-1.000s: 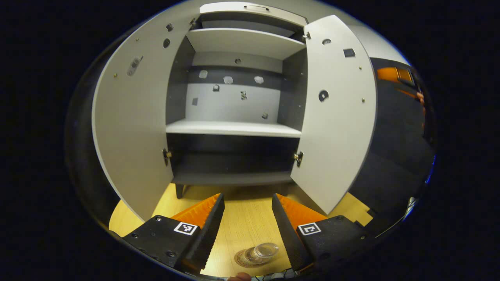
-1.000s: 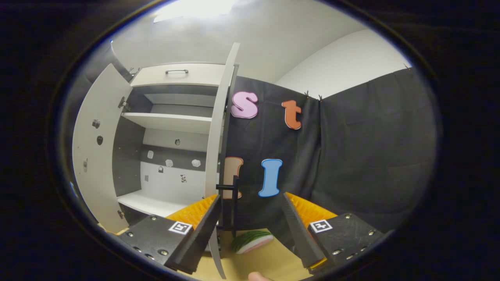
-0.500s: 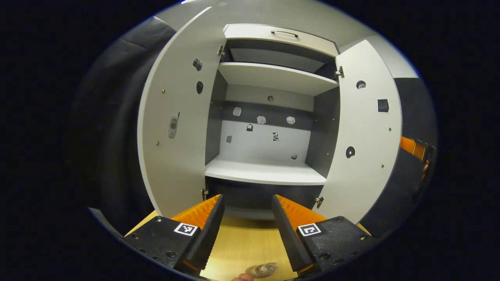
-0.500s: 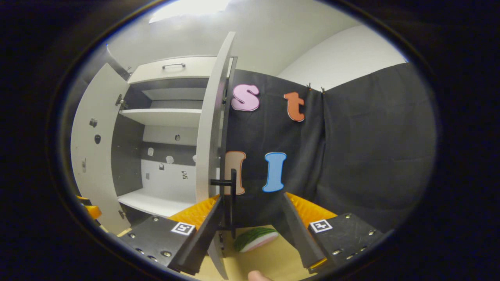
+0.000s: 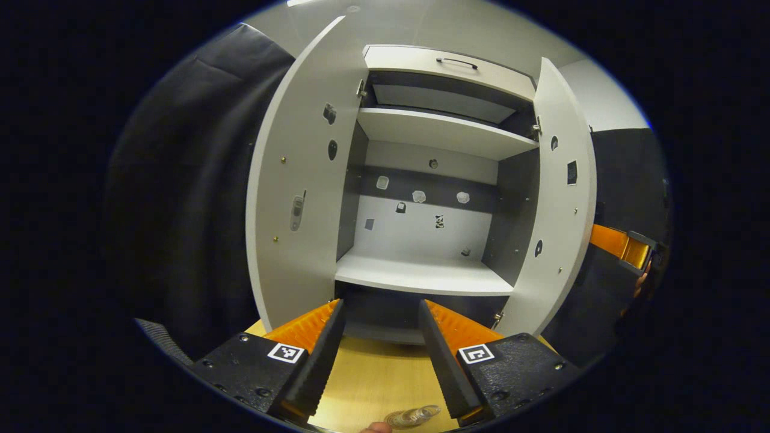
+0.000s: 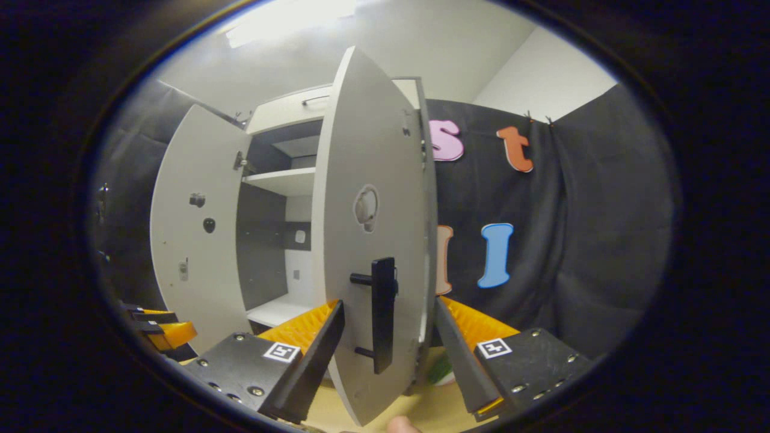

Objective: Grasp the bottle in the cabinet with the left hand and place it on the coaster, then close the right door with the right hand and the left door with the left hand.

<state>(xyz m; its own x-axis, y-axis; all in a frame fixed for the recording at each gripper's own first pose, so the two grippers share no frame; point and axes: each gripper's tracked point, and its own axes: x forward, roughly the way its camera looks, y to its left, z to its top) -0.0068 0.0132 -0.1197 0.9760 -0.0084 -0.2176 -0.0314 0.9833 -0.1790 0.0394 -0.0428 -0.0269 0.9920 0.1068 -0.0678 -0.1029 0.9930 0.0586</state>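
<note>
Beside the cabinet's right door (image 6: 367, 240), the right hand-held gripper (image 6: 388, 355) stood unclenched astride the handle (image 6: 382, 313); a steady push should shut it.

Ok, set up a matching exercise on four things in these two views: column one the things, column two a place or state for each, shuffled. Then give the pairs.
Things:
1. right door
2. left door
3. bottle
4. left tool

Places or states:
A. lying on the wooden table, near the bottom edge of the left gripper view
B. open, holding nothing
C. partly swung in, its black handle between the right tool's fingers
D. swung wide open

Pairs: 1-C, 2-D, 3-A, 4-B
</note>
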